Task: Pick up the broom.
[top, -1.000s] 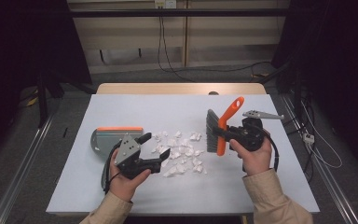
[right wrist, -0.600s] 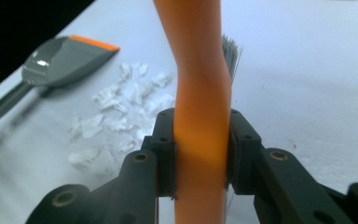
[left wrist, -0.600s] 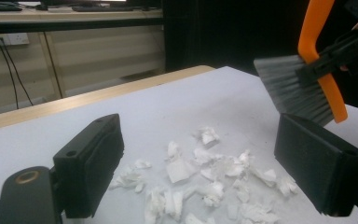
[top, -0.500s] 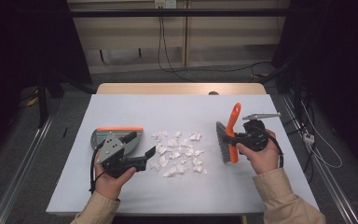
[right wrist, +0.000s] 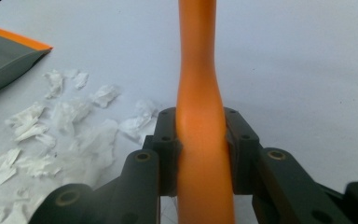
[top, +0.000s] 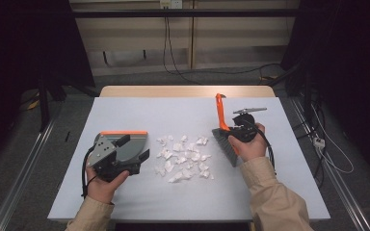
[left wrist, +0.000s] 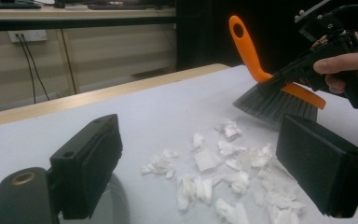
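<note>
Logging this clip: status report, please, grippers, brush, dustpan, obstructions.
Right gripper shut on brush, bristles at the scraps' right edge. Left gripper over dustpan, grip unclear. Paper scraps between them, nothing blocking.

a lab or test room, not a home. a lone white-topped table (top: 139, 110) stands on grey floor between floor rails (top: 26, 163), ringed by black curtains (top: 24, 43), with cables (top: 173, 53) hanging from wall sockets (top: 169, 4).

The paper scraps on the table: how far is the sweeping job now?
Done: the right tool is shut on the brush, whose bristles sit beside the paper scraps. In hand: the left tool is at the dustpan on the pile's other side. Left: all scraps lie unswept on the table; none are in the dustpan.
</note>
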`<state>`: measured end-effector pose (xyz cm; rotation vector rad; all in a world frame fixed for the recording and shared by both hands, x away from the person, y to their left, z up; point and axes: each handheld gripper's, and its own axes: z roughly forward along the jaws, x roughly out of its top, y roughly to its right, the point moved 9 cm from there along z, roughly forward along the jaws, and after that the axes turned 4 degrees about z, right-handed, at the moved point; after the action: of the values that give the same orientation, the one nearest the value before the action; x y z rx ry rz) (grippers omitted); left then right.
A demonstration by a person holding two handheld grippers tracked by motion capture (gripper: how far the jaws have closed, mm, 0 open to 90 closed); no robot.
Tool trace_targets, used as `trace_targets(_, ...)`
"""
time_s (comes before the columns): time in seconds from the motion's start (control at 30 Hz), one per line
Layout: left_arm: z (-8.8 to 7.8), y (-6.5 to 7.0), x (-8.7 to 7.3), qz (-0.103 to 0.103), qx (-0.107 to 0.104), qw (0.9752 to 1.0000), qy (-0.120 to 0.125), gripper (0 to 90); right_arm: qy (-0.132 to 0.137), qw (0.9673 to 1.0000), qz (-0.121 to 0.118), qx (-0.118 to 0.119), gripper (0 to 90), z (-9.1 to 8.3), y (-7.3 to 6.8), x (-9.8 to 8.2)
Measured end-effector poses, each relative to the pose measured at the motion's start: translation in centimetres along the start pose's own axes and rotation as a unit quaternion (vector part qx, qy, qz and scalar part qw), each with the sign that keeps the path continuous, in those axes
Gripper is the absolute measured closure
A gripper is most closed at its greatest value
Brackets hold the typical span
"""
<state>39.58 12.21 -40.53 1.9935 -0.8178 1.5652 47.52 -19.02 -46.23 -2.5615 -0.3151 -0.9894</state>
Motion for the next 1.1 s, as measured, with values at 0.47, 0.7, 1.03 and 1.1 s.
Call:
trace_targets(0.47,-0.2,-1.4,-1.8,-0.008,-0.013,0.9996,-0.025,10.9,-0.010,0.9996,-0.018,-0.018,70.0,2.0,0.3,0.3)
trace_targets(0.7,-0.4,-1.8,-1.9,-0.017,-0.012,0.9995,-0.023,10.9,0.000,0.9989,-0.042,-0.022,59.5,1.7,-0.1,0.4)
trace_targets(1.03,-1.4,-2.7,-2.2,-0.013,0.007,0.9995,-0.027,10.9,-0.015,0.9966,-0.075,-0.030,63.6,-0.4,-0.6,-1.4)
trace_targets(1.1,-1.6,-2.8,-2.2,-0.014,0.010,0.9995,-0.027,10.9,-0.015,0.9954,-0.082,-0.048,66.6,-0.3,-0.3,-1.6)
